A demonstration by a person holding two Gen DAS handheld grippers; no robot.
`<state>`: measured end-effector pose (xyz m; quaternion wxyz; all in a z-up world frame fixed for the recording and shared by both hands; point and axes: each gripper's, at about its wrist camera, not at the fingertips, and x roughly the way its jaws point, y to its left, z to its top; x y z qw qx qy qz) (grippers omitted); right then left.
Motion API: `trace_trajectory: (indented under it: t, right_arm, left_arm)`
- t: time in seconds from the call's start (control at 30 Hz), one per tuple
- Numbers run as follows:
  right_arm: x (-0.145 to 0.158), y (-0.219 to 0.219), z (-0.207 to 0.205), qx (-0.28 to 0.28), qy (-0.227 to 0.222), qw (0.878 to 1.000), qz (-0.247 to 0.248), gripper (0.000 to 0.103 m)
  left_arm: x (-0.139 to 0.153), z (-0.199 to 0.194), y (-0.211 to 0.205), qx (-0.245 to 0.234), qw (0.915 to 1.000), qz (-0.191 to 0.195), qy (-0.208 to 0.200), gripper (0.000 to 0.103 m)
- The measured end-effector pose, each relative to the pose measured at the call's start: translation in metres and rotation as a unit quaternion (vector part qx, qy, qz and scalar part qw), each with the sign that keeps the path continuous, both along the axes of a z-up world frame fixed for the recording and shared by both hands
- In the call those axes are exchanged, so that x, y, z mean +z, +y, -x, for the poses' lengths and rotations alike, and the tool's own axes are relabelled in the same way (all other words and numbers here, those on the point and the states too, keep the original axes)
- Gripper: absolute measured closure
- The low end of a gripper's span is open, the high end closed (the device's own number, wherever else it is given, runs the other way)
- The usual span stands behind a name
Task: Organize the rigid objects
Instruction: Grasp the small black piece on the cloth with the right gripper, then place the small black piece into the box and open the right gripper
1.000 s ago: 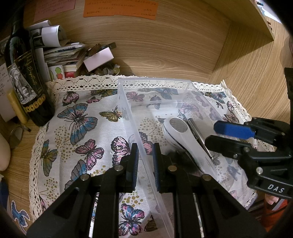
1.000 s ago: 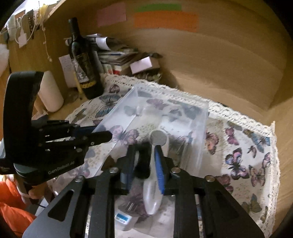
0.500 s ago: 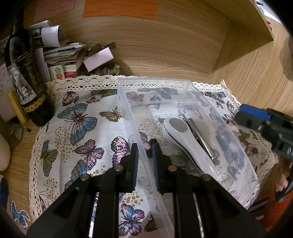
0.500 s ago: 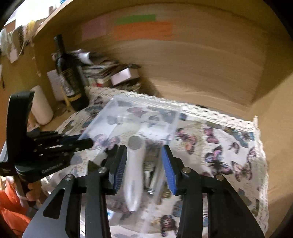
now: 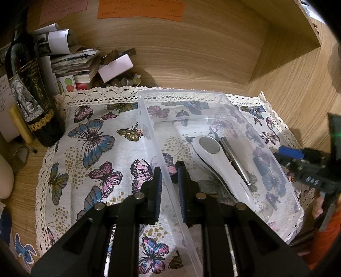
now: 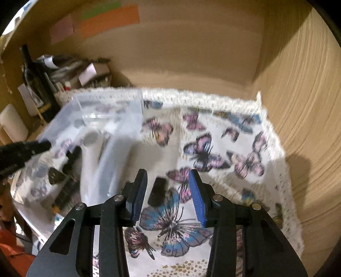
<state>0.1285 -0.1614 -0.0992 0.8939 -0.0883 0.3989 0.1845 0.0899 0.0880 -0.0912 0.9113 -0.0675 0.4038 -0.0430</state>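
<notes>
A clear plastic bin (image 5: 245, 119) sits on a butterfly-print cloth (image 5: 91, 144). Inside lie a white handheld device (image 5: 215, 157) with a round grey head and a silver metal tool (image 5: 234, 159) beside it. My left gripper (image 5: 169, 181) is shut on the bin's near left wall. My right gripper (image 6: 168, 194) is open and empty above the cloth, right of the bin (image 6: 106, 119); it also shows at the right edge of the left wrist view (image 5: 298, 157). A small dark object (image 6: 158, 190) lies on the cloth between its fingers, blurred.
A dark wine bottle (image 5: 29, 89) stands at the cloth's left edge, with stacked papers and a pink box (image 5: 116, 67) behind it. Wooden walls close the back and right. Sticky notes (image 5: 140, 9) hang on the back wall.
My right gripper let go of the white device in the bin, opened, and swung out to the right over the cloth. My left gripper kept its hold on the bin wall.
</notes>
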Motion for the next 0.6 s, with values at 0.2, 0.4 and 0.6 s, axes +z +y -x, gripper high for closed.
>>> trace_trajectory:
  t: [0.2, 0.4, 0.6]
  right_arm:
    - [-0.031, 0.008, -0.013, 0.016, 0.045, 0.999, 0.009, 0.066]
    - [-0.036, 0.008, -0.010, 0.013, 0.038, 0.999, 0.013, 0.079]
    - [-0.015, -0.001, -0.002, 0.004, 0.008, 1.000, -0.003, 0.079]
  left_arm:
    - [0.000, -0.001, -0.001, 0.002, 1.0000, -0.003, 0.003, 0.088]
    - [0.000, -0.001, -0.001, 0.003, 1.0000, -0.005, 0.005, 0.088]
    - [0.000, -0.002, -0.001, 0.004, 1.0000, -0.005, 0.005, 0.088]
